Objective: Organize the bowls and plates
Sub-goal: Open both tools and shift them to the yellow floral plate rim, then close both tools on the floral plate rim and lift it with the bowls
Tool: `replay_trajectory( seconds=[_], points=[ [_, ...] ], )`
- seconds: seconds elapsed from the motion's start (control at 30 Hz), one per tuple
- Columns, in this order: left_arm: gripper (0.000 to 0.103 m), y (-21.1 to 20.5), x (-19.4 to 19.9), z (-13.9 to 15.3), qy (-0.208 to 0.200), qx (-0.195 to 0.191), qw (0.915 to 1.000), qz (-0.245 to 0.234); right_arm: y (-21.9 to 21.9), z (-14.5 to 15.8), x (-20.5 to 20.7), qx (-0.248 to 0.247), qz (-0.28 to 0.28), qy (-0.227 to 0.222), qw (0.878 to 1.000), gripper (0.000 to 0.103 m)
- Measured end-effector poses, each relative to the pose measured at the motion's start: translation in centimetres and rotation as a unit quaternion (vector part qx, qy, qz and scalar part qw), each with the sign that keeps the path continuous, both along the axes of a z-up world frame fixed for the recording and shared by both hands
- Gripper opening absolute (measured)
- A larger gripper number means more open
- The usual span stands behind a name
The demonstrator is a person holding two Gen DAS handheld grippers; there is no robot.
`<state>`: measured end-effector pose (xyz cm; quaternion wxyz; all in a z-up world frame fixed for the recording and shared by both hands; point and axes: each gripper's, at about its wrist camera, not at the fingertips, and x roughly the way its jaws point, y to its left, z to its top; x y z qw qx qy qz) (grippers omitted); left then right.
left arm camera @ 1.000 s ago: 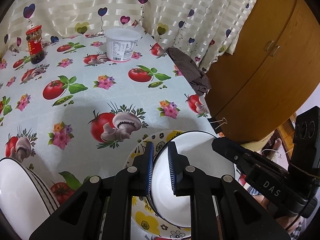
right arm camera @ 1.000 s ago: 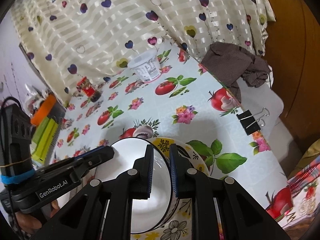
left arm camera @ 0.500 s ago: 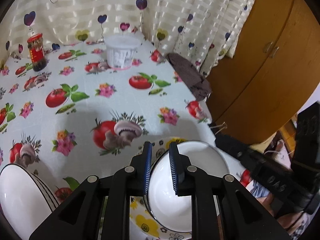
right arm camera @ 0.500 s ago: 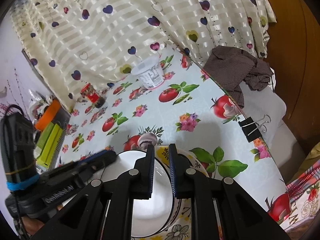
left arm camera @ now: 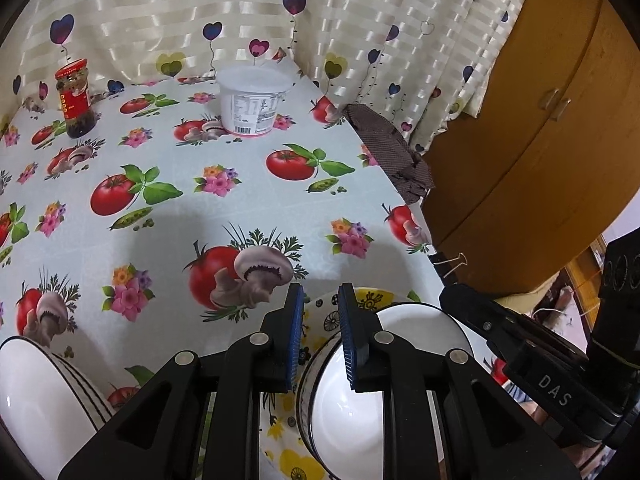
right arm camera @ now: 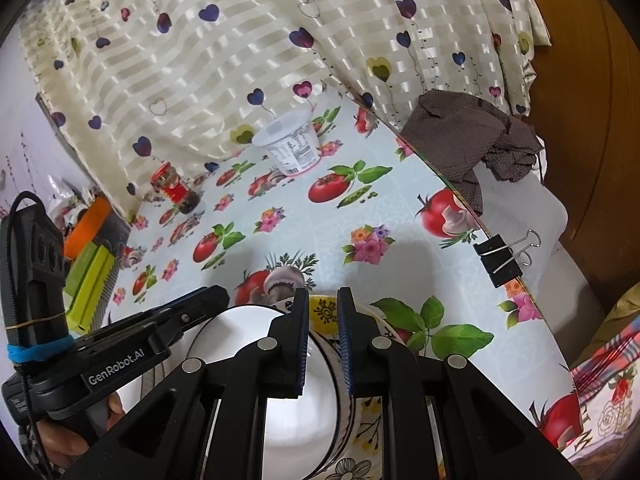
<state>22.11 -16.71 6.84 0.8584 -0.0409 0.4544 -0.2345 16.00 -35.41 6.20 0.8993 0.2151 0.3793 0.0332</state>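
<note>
A white bowl (left arm camera: 380,384) with a dark rim line rests over a yellow flowered plate (left arm camera: 368,296) at the table's near right edge. I cannot tell whether bowl and plate touch. My left gripper (left arm camera: 321,292) is shut on the bowl's left rim, one pad inside and one outside. From the opposite side, my right gripper (right arm camera: 323,294) is shut on the same bowl (right arm camera: 264,380), its rim running between the pads. Each gripper shows in the other's view: the right gripper (left arm camera: 452,298) at the bowl's right, the left gripper (right arm camera: 208,298) at its left. The plate (right arm camera: 328,308) peeks out beyond the fingertips.
A stack of white, dark-striped dishes (left arm camera: 36,400) sits at the near left. At the back stand a red-labelled jar (left arm camera: 76,96) and a white tub (left arm camera: 252,104). A brown cloth (left arm camera: 388,152) and a binder clip (left arm camera: 448,264) mark the table's right edge, beside a wooden cabinet (left arm camera: 540,140).
Bowl and plate now sit lower between the fingers in both views. The left jaws stand slightly wider than a second ago.
</note>
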Motion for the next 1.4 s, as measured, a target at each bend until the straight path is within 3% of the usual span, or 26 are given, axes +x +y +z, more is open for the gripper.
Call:
replay_trajectory(
  seconds=[0.33, 0.57, 1.1, 1.17, 1.27, 1.4],
  points=[
    [0.018, -0.4, 0.1, -0.4, -0.014, 0.013, 0.9998, 0.009, 0.4, -0.2, -0.2, -0.024, -0.011, -0.005, 1.000, 0.014],
    [0.018, -0.7, -0.1, -0.8, -0.025, 0.021, 0.9993, 0.017, 1.5, -0.5, -0.3, -0.076, -0.027, -0.007, 0.997, 0.013],
    [0.018, 1.1, -0.8, -1.3, -0.014, 0.025, 0.9991, 0.030, 0.5, 0.4, -2.6, -0.085, -0.051, -0.011, 0.995, 0.013],
    [0.018, 1.6, -1.3, -1.1, -0.019, 0.024, 0.9990, 0.031, 0.2, 0.6, -3.1, -0.087, -0.050, -0.013, 0.995, 0.017],
    [0.018, 2.2, -2.3, -0.8, -0.033, 0.040, 0.9980, 0.036, -0.4, 0.6, -4.1, -0.081, -0.050, -0.014, 0.995, 0.035],
    [0.019, 2.7, -3.2, -0.9, -0.042, 0.048, 0.9973, 0.036, -1.1, 0.1, -5.1, -0.072, -0.052, -0.007, 0.996, 0.040]
  ],
)
